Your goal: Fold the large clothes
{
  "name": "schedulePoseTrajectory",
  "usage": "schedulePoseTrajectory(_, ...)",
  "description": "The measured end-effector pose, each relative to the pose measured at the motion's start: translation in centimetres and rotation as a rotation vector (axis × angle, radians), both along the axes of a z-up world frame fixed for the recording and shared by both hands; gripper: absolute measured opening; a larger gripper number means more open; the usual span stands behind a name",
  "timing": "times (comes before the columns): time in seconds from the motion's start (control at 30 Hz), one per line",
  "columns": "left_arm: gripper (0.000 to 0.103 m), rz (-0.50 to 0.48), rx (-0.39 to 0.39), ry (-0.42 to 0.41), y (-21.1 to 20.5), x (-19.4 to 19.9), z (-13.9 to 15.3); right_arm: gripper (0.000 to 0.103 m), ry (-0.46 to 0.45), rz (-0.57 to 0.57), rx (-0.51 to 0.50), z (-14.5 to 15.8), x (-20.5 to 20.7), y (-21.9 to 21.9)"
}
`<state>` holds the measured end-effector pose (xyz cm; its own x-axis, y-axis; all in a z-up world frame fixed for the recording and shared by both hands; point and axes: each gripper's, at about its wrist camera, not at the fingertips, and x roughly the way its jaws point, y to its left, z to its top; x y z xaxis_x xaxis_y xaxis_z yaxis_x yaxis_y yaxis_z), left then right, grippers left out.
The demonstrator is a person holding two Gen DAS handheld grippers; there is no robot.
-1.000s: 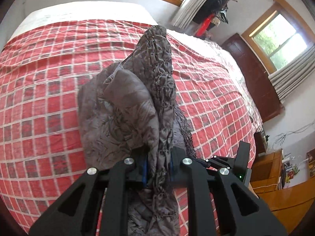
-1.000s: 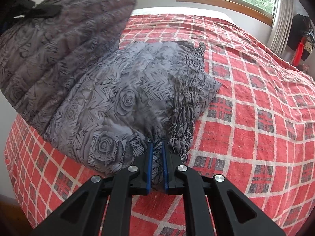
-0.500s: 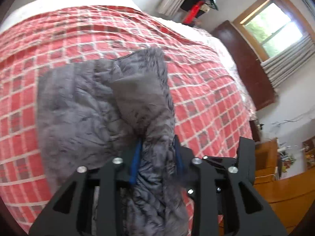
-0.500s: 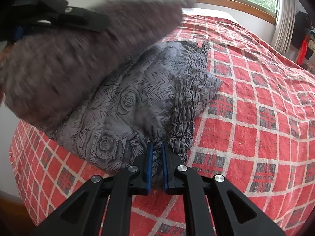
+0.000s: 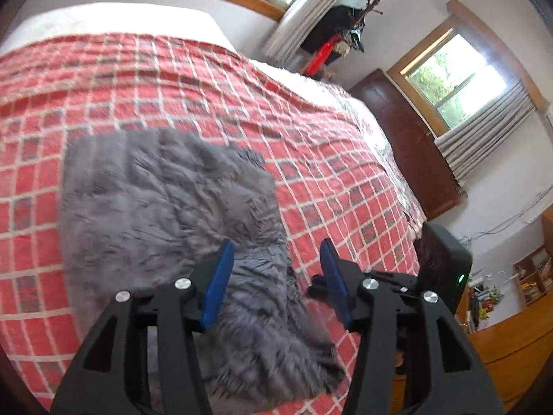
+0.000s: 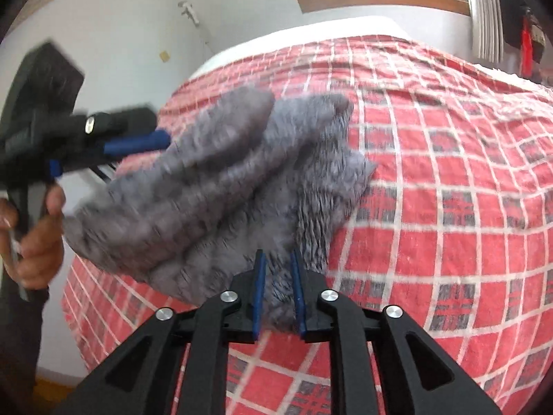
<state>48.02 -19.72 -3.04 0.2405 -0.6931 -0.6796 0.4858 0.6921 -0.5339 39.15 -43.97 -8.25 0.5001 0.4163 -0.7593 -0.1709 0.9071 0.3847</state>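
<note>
A grey patterned garment (image 5: 155, 214) lies folded on the red checked bedspread (image 5: 328, 173), blurred by motion. My left gripper (image 5: 276, 269) is open above the garment's near edge, its blue pads apart and holding nothing. In the right wrist view the garment (image 6: 242, 186) bulges up in folds. My right gripper (image 6: 278, 276) has its blue pads slightly apart with a fold of the grey cloth between them. The left gripper (image 6: 145, 143) and the hand holding it show at the left of that view.
The bed fills both views; its white mattress edge (image 5: 121, 17) is at the far end. A dark wooden door (image 5: 408, 138), windows with curtains and a wooden desk (image 5: 511, 346) stand to the right. A white wall (image 6: 121, 34) is left of the bed.
My left gripper has opened and let go of the garment, which has dropped flat onto the bed. My right gripper's pads have parted slightly and both cameras have lifted.
</note>
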Motion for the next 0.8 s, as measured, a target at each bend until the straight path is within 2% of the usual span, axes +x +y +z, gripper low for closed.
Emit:
schedulePoseTrajectory(0.07,0.051,0.006,0.013,-0.033,1.2,-0.7,1.1,0.023,0.007,-0.007,0.040,0.8,0.5,-0.2)
schedulePoseTrajectory(0.1,0.053,0.006,0.033,-0.062,1.8,-1.2,1.7,0.035,0.017,-0.015,0.074,1.2,0.9,-0.4)
schedulePoseTrajectory(0.13,0.054,0.003,0.055,-0.082,2.1,-1.5,2.0,0.053,0.029,-0.026,0.114,1.4,1.4,-0.8)
schedulePoseTrajectory(0.2,0.057,0.002,0.141,-0.140,2.8,-2.4,2.1,0.068,0.041,-0.056,0.176,1.7,2.1,-1.5)
schedulePoseTrajectory(0.23,0.057,-0.006,0.165,-0.131,3.2,-2.8,1.4,0.071,0.045,-0.074,0.224,1.8,2.9,-1.8)
schedulePoseTrajectory(0.33,0.057,-0.023,0.164,-0.097,4.4,-3.1,-0.5,0.081,0.097,-0.070,0.358,1.0,5.0,-2.0)
schedulePoseTrajectory(0.37,0.057,-0.028,0.149,-0.084,4.7,-3.2,-1.2,0.081,0.140,-0.060,0.409,0.1,6.2,-1.8)
schedulePoseTrajectory(0.47,0.057,-0.038,0.108,-0.062,4.8,-3.4,-2.7,0.080,0.203,-0.035,0.460,-1.8,8.0,-0.7)
schedulePoseTrajectory(0.5,0.057,-0.040,0.103,-0.062,4.6,-3.6,-3.0,0.075,0.204,-0.021,0.469,-2.2,8.4,-0.4)
schedulePoseTrajectory(0.53,0.057,-0.046,0.094,-0.061,4.4,-3.6,-3.3,0.053,0.196,-0.008,0.466,-2.3,8.6,-0.2)
schedulePoseTrajectory(0.57,0.057,-0.049,0.089,-0.060,3.9,-3.6,-3.6,0.036,0.176,0.003,0.437,-2.2,9.0,0.0)
schedulePoseTrajectory(0.6,0.057,-0.052,0.087,-0.061,3.7,-3.6,-3.8,0.018,0.136,0.000,0.371,-1.6,9.1,0.0)
schedulePoseTrajectory(0.63,0.057,-0.057,0.073,-0.057,3.4,-3.5,-4.0,0.013,0.120,0.002,0.345,-1.4,9.2,0.0)
schedulePoseTrajectory(0.7,0.056,-0.073,0.039,-0.043,3.2,-3.5,-4.1,0.010,0.088,0.006,0.276,-0.7,9.0,-0.2)
schedulePoseTrajectory(0.8,0.054,-0.088,0.037,-0.065,2.9,-3.8,-3.5,0.009,0.063,0.008,0.211,-0.1,8.5,-0.7)
